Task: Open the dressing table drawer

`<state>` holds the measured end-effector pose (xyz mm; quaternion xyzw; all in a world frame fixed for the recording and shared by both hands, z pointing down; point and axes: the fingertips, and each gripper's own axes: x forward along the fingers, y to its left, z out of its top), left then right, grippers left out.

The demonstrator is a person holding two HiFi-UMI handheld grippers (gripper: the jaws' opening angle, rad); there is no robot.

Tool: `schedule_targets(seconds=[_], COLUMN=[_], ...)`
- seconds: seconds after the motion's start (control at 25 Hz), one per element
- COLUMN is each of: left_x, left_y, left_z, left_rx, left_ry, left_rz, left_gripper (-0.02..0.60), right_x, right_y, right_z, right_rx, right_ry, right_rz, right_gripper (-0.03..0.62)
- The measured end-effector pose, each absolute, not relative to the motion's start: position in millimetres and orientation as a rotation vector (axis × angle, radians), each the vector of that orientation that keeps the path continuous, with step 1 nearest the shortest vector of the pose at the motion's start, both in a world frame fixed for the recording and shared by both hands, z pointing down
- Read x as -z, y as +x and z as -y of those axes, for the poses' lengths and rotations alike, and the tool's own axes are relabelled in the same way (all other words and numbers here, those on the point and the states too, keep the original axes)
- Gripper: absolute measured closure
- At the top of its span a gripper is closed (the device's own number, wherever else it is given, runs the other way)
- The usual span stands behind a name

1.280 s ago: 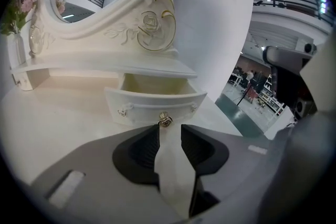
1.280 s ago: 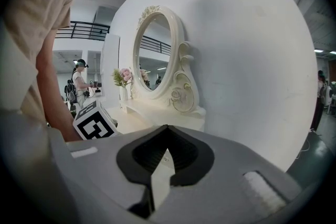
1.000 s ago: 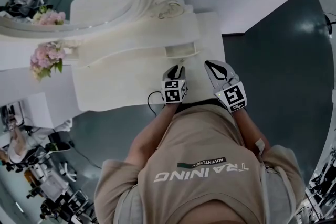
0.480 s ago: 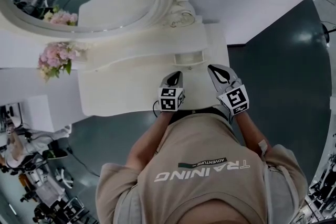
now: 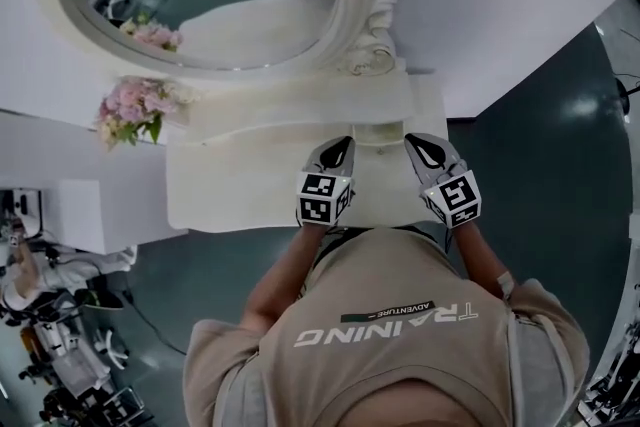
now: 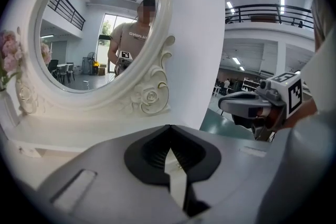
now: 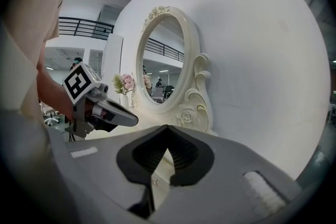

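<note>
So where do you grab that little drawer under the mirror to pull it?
Take the tiny knob on the front of the drawer, I think, coming straight in from the person's side. The front faces that way, and the knob looks like the only part sticking out for jaws to pinch.

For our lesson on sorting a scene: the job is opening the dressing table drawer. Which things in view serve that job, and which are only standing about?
Belong to the job: dressing table, its small drawer, left tongs, right tongs, both shut.
Only standing about: oval mirror, pink flowers.
</note>
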<state>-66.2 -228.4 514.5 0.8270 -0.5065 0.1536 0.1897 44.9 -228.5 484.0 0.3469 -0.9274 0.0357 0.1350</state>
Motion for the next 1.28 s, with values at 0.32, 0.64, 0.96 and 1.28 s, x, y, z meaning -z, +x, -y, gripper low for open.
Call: schedule_targets(seconds=[0.32, 0.64, 0.96, 1.28], left_x=[-455, -389, -337, -316], left_y=[-90, -107, -112, -108], left_z=[241, 253, 258, 258], left_rx=[-0.320, -0.149, -0.085, -0.069], left_ry=[2.391, 2.476, 2.583, 2.626], left_rz=[1.470, 1.550, 1.581, 1.616], left_gripper=[0.563, 0.564, 0.563, 0.563], right_x=[-428, -362, -318, -289], right_y=[18, 12, 21, 30], right_z=[247, 259, 257, 257], right_rx=[0.039, 0.190, 0.149, 0.180], right_ry=[1.011, 1.064, 1.119, 1.161], right_rz=[2.765, 2.812, 2.905, 2.937], right_gripper=[0.590, 0.591, 0.591, 0.591])
